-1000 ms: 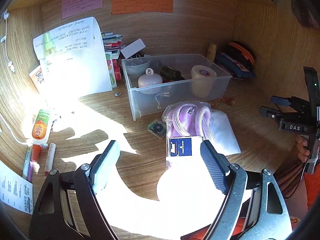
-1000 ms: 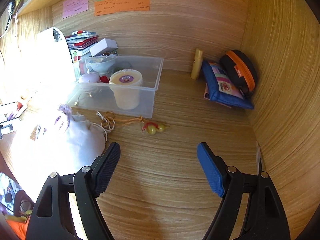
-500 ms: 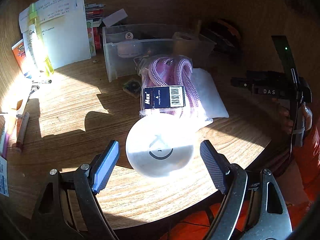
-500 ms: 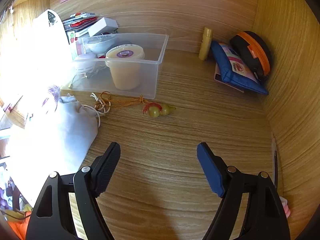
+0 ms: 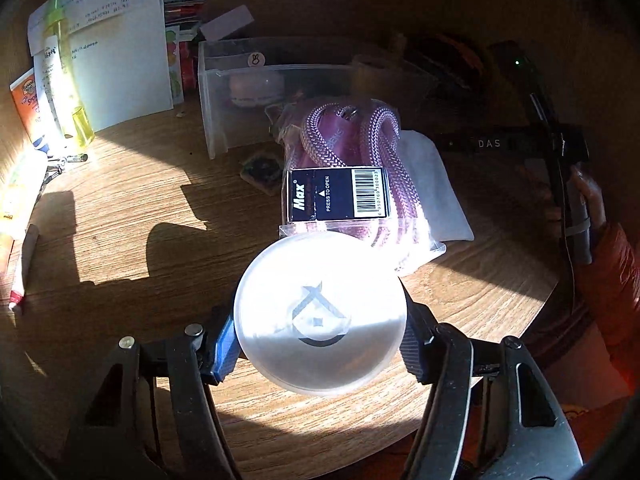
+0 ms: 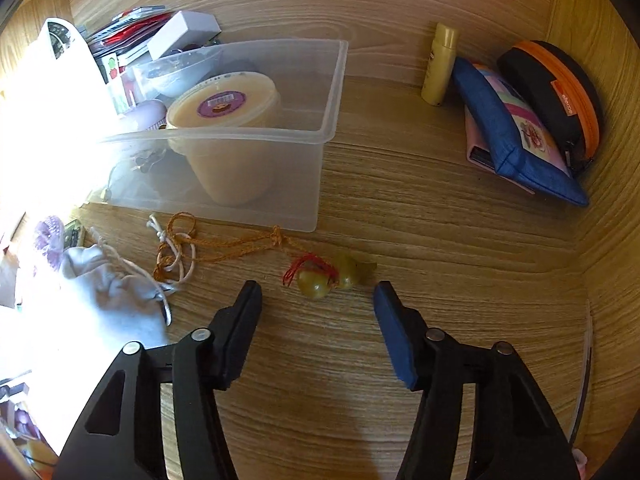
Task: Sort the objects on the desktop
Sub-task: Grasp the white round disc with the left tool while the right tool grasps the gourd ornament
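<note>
Wooden desk (image 6: 440,240) bearing a clear plastic bin (image 6: 320,136). Left gripper (image 5: 320,340), jaws clenched on a round white lid (image 5: 320,316) at the desk's near edge. Right gripper (image 6: 318,304), jaws released, just before a green gourd charm (image 6: 332,276).

A round white plastic lid (image 5: 320,314) lies before a bagged purple rope (image 5: 356,168), which rests on a white cloth pouch (image 5: 432,184), with a clear plastic bin (image 5: 224,92) behind them.
</note>
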`<state>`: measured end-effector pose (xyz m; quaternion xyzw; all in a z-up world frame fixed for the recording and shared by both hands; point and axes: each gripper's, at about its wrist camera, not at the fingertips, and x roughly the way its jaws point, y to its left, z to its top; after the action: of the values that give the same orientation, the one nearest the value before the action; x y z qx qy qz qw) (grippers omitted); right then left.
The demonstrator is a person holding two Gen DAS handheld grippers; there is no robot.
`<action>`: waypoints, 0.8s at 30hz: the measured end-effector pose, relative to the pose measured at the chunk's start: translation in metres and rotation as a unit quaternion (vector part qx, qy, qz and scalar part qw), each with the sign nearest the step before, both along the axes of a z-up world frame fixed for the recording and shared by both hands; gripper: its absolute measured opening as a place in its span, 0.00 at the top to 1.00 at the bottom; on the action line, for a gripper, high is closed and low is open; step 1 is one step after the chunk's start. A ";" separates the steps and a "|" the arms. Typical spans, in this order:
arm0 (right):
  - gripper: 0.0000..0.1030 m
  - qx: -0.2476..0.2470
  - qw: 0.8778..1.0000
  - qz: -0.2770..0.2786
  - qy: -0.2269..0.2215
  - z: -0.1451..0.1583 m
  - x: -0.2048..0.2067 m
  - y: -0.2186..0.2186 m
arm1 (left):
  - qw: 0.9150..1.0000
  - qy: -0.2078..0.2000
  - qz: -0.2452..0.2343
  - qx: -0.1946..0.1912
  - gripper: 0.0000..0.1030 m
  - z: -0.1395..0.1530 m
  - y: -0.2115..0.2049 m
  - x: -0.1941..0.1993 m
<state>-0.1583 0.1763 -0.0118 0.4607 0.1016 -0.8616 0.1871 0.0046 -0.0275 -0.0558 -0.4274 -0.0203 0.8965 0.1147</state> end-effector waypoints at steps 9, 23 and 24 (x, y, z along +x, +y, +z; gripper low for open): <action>0.77 0.000 1.000 0.003 0.016 0.003 -0.004 -0.003 | 0.999 0.021 0.047 0.001 0.37 0.012 -0.024 0.003; 0.77 -0.042 0.994 0.024 0.097 0.053 0.040 0.003 | 0.993 0.060 0.099 -0.007 0.37 0.052 -0.057 -0.034; 0.77 -0.045 0.993 0.025 0.104 0.059 0.040 0.000 | 0.993 0.064 0.100 -0.007 0.37 0.056 -0.057 -0.038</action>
<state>-0.1183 0.1766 0.0468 0.3565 0.0931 -0.9038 0.2177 -0.0331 -0.0846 -0.0002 -0.3660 -0.0490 0.9291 0.0223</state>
